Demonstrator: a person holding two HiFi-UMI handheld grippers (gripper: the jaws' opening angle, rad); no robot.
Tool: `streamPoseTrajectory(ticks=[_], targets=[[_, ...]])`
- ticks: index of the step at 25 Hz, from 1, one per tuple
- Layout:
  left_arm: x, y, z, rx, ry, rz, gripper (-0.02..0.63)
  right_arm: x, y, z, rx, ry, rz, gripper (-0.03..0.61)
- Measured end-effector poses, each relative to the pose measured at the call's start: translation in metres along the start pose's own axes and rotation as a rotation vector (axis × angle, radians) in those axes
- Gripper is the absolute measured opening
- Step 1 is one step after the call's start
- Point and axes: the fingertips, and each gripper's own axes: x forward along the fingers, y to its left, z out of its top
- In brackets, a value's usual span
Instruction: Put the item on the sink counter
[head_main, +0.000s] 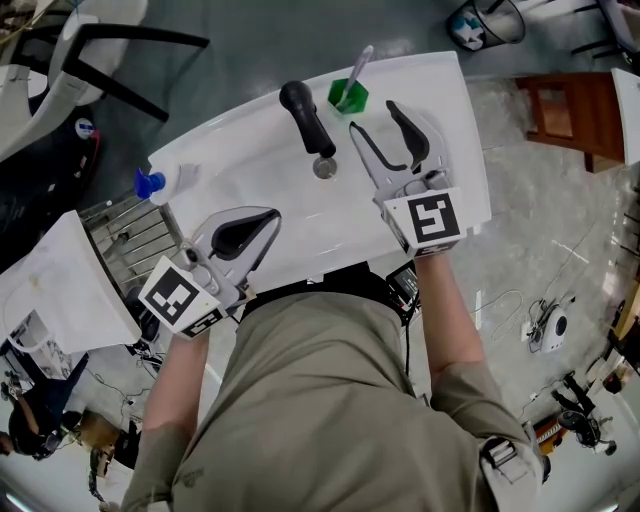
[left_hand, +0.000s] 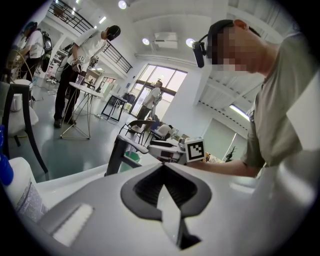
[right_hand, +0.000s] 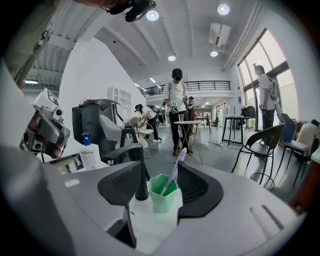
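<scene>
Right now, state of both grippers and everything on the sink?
Left gripper: shut, empty.
Right gripper: open, empty.
Green faceted cup: upright on white sink counter, ungripped.
Lilac toothbrush: leaning in cup.
Black faucet: no water running.
White blue-nozzled spray bottle: upright.

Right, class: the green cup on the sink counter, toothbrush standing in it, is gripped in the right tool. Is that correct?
No: the green cup is not gripped. The right gripper view shows the right tool open, its jaws apart, and the cup standing free beyond them beside the black tap. It is on the sink counter, toothbrush standing in it.
</scene>
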Motion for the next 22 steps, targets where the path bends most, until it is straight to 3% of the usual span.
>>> streamPoseTrajectory(ticks=[15, 22], targets=[[0.008, -0.012, 0.005, 0.015, -0.007, -0.018, 0.006, -0.031, 0.009, 0.009, 0.039, 0.005, 0.008, 0.042], [0.008, -0.017, 0.008, 0.023, -0.01, -0.022, 0.006, -0.042, 0.014, 0.001, 0.043, 0.021, 0.021, 0.014]])
